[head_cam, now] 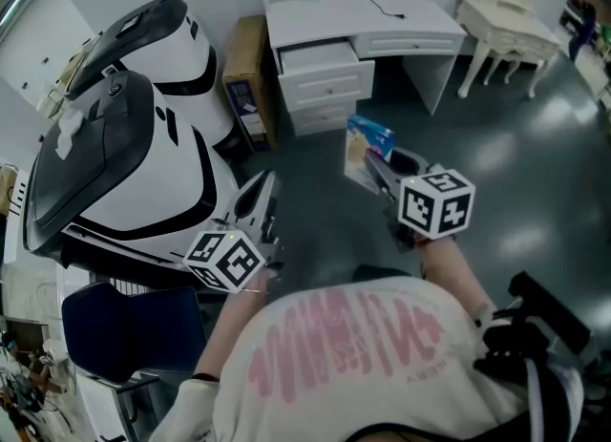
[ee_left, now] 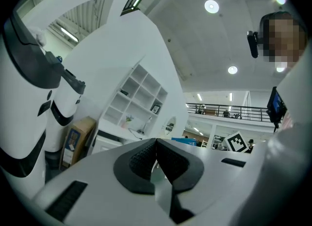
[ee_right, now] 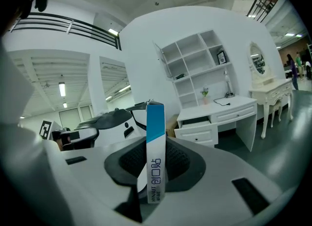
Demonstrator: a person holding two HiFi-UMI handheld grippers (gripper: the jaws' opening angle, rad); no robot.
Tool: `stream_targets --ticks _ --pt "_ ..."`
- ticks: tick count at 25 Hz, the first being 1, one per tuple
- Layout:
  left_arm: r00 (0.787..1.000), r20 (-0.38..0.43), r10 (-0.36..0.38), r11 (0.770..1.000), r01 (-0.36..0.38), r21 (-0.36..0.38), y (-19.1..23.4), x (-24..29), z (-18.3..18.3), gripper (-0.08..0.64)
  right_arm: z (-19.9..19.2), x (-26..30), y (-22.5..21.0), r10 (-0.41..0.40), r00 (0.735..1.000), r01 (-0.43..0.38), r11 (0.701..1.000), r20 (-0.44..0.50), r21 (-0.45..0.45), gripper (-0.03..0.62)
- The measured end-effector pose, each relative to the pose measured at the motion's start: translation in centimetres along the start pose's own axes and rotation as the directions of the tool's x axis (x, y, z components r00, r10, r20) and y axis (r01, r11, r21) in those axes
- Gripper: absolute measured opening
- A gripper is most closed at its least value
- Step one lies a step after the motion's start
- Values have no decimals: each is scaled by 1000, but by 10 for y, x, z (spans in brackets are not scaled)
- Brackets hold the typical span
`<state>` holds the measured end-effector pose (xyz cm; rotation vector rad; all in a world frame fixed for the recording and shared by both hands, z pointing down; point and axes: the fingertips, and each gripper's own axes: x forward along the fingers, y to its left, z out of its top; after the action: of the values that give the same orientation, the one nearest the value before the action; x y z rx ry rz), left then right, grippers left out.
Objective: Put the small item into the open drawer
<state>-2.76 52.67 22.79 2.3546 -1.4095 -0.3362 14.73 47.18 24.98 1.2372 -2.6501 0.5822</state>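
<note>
Carriage stage, with the small item well short of its goal. We see the right gripper (ee_right: 155,160) with its jaws clamped on a slim blue-and-white box (ee_right: 155,137), which stands upright and is gripped low down. The left gripper (ee_left: 156,157) has its jaws together on nothing. The open drawer (head_cam: 323,55), the top one at the left of the white desk (head_cam: 382,20), lies far ahead, well apart from the box.

We judge three risks. The box is thin and held only by its lower part, so a swing of the arm could pivot it or let it slip to the floor (head_cam: 496,173). The drawer looks only partly pulled out, so a tall upright box could catch on the desk edge above it. A release before the box is over the cavity would drop it in front of the drawers.

A brown carton (head_cam: 246,77) leans just left of the drawers, and a large white-and-black machine (head_cam: 124,154) fills the left side, narrowing the approach there. A cream dressing table (head_cam: 506,15) stands far right, clear of the path.
</note>
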Motion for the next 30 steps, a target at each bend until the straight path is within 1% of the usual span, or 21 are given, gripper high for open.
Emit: stream_targets --ticks 7,12,17,21,30 --pt "998 -63 -13 998 9 -70 32 25 -25 29 -19 35 -16 -31 997 33 999 -75 24 94" --pt "997 -75 -24 997 18 -80 53 55 -21 29 -10 71 -34 -30 996 32 999 -81 30 94" --pt "998 -57 -14 998 10 -67 82 98 0 29 14 115 -59 -19 996 21 1000 -83 18 94" --pt "999 -49 4 997 -8 -74 105 139 13 29 39 154 -86 -6 995 6 1000 -95 1 94" --pt "999 4 40 996 -40 -74 154 239 53 29 109 242 -153 27 996 -31 999 -83 -39 94"
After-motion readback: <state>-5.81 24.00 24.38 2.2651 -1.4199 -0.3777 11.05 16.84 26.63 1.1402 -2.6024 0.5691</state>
